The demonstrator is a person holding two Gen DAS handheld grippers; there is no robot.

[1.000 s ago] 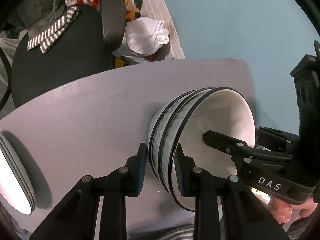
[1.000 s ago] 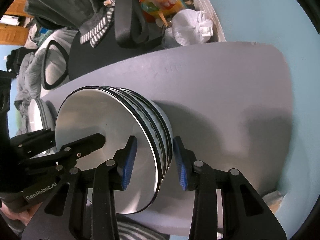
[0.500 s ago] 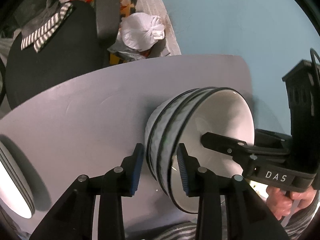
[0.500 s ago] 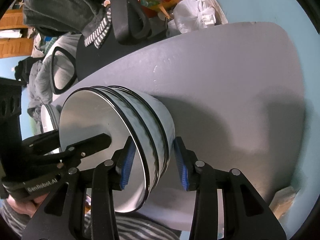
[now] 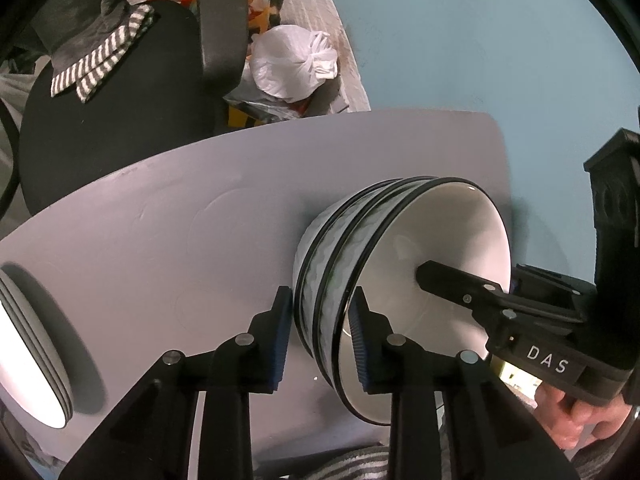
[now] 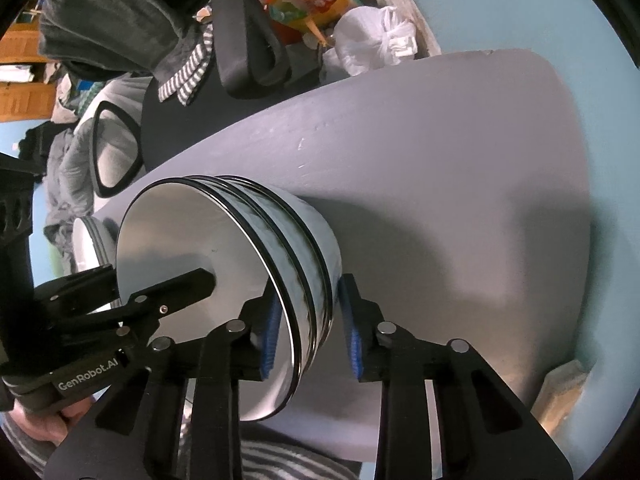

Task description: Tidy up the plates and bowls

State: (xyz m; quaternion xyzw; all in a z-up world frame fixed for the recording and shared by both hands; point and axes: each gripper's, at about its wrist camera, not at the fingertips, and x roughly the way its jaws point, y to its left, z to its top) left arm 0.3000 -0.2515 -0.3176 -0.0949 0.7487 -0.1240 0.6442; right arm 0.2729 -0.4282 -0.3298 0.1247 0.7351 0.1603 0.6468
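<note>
Three nested white bowls (image 5: 400, 256) with black rims sit on the grey table (image 5: 180, 240). My left gripper (image 5: 320, 296) straddles the near wall of the stack. One blue pad (image 5: 282, 332) lies against the outer bowl and the other sits inside the top bowl, with the jaws closing on the wall. From the opposite side my right gripper (image 6: 308, 296) straddles the bowls (image 6: 200, 248) the same way. Its jaws are closing too, and its outer pad (image 6: 352, 340) touches the lowest bowl. Both grippers point steeply down.
A stack of white plates (image 5: 28, 360) lies at the table's left edge, also seen as plates (image 6: 86, 248) in the right wrist view. Behind the table are a black chair (image 5: 120, 100) with striped cloth and a white plastic bag (image 5: 292, 64). A hand (image 5: 580, 412) holds the right gripper.
The right gripper's pads have drawn closer together on the bowl stack. The left gripper's pads widened slightly, then came back onto the wall. The bowls stay in place.
</note>
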